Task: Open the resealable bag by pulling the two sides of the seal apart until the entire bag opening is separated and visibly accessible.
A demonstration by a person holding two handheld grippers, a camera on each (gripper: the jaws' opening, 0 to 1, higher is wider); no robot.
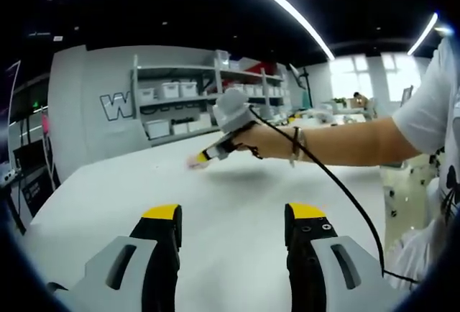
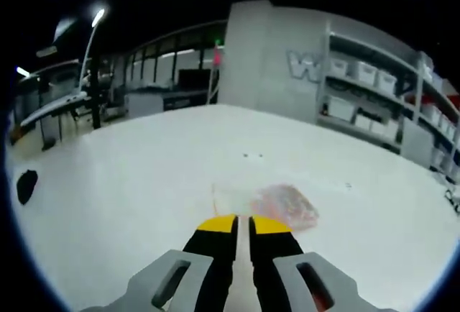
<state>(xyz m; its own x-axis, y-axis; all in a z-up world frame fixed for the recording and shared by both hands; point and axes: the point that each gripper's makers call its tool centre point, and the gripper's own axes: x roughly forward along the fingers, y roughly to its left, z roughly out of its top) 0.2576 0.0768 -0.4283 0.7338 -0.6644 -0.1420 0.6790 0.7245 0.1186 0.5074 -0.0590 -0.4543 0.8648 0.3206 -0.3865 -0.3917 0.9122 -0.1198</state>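
In the left gripper view, the left gripper (image 1: 233,226) hangs over a smooth, matte white tabletop (image 1: 237,190), its two black jaws with yellow tips and grey moulded housings standing wide apart with nothing between them. Farther along the tabletop, toward its far edge, a person's bare forearm reaches in from the right, holding the right gripper (image 1: 203,157), with a thin black cable trailing from it. Its yellow-tipped jaws point down at a pale, blurred patch on the surface that is too indistinct to make out. Grey metal shelving (image 1: 208,96) with white bins stands behind the table.

In the right gripper view, the right gripper's jaws are nearly together, a narrow slit between the yellow tips. Just beyond them the resealable bag (image 2: 269,203) lies flat on the tabletop, well in from its edges: clear, glossy, crinkled plastic with pinkish-orange contents bunched at one end. The tips seem to reach the bag's near edge, but I cannot tell whether they pinch it.
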